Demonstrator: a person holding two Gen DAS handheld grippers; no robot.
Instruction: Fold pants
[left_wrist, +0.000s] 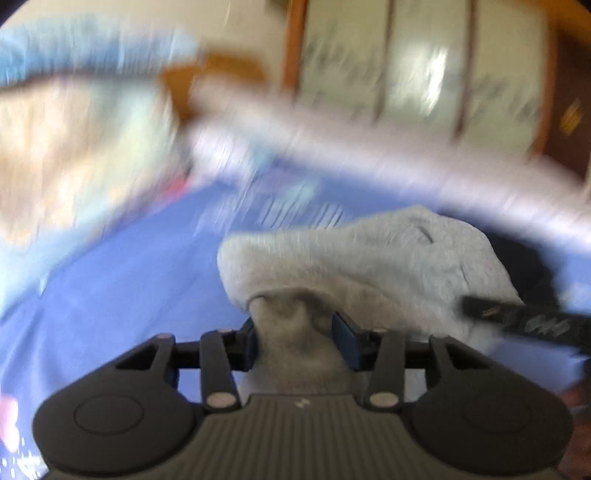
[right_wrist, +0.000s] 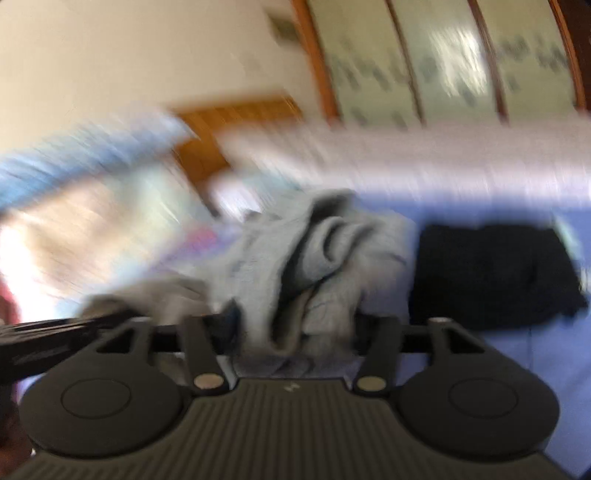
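The grey pants (left_wrist: 369, 258) are a bunched heap lifted off a blue bedsheet (left_wrist: 129, 295). A neck of grey cloth runs back between the pads of my left gripper (left_wrist: 295, 339), which is shut on it. In the right wrist view the crumpled pants (right_wrist: 314, 251) fill the gap between the jaws of my right gripper (right_wrist: 295, 332), which is also shut on the cloth. A dark finger of the other gripper (left_wrist: 517, 317) pokes into the cloth from the right in the left wrist view. Both views are smeared by motion.
A black garment (right_wrist: 491, 273) lies on the sheet just right of the pants. Pale, blurred bedding (left_wrist: 74, 147) is piled at the left. A wooden headboard (right_wrist: 229, 122) and a wardrobe with frosted doors (left_wrist: 424, 66) stand behind the bed.
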